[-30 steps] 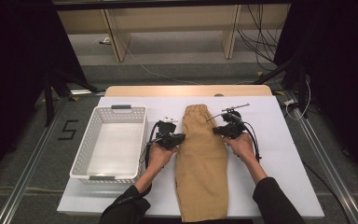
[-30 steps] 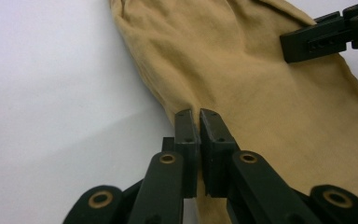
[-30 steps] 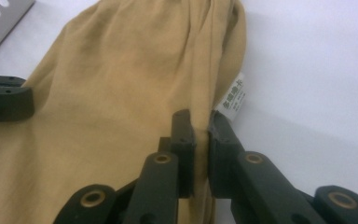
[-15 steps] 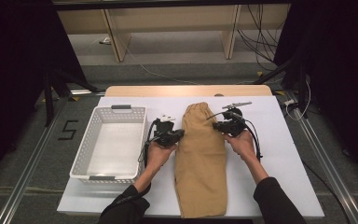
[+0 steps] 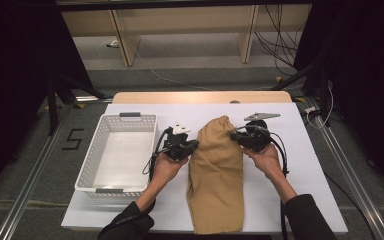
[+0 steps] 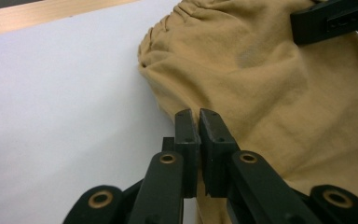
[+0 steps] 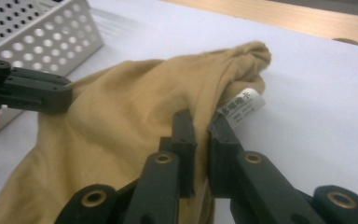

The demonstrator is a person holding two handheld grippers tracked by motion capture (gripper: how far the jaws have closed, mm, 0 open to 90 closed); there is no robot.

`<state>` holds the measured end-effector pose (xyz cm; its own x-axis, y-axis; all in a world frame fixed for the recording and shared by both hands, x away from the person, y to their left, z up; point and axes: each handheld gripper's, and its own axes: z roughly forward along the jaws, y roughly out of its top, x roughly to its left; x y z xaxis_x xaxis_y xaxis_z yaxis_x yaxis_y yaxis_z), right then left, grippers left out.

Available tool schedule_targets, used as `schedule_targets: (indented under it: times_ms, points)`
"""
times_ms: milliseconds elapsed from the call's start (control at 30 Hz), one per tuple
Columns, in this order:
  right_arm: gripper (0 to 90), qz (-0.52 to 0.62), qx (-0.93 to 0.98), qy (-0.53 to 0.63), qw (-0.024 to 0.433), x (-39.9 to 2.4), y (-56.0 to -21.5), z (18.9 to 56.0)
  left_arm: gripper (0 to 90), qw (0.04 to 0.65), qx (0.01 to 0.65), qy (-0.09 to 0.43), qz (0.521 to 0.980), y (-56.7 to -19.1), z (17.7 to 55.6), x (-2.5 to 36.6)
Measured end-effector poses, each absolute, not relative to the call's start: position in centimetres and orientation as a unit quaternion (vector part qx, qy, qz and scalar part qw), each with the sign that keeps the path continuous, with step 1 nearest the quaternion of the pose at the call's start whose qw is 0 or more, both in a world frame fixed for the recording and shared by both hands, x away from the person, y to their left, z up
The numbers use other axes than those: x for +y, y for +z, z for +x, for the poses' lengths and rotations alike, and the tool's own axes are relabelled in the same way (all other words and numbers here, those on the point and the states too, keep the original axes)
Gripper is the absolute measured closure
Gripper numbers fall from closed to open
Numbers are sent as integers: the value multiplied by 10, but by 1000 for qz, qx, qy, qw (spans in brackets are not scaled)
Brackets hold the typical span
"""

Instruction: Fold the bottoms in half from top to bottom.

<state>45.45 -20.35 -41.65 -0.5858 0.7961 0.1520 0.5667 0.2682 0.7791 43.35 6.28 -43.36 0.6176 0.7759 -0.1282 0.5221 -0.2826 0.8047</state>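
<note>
A tan cloth [image 5: 216,175] lies long on the white counter [image 5: 310,165], running from the near edge up toward the far side. Its top end is bunched up and lifted a little. A small white tag [image 7: 242,106] sticks out at that bunched end.

The left tongs [image 5: 194,144] pinch the left edge of the cloth near its top. In the left gripper view the two black jaws are pressed together with the cloth edge caught between them. The right tongs [image 5: 233,135] pinch the right edge of the cloth near its top, just beside the tag. In the right gripper view those jaws are close together, with a fold of cloth between them.

The left hand [image 5: 167,167] and the right hand [image 5: 266,159] hold the tongs, one on each side of the cloth.

A white basket [image 5: 105,177] with little holes in its walls sits on the counter, to the left of the cloth, near the left hand
</note>
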Motion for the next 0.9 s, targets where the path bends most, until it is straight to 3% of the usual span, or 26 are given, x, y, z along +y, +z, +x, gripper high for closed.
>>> schedule_targets:
  times_ms: [500,900]
  points:
    - [839,389,791,451,143,-207,-407,393,856,436,365,140,810,-422,386,70]
    - [834,356,805,449,153,-202,-415,345,857,424,335,118,833,-433,345,77]
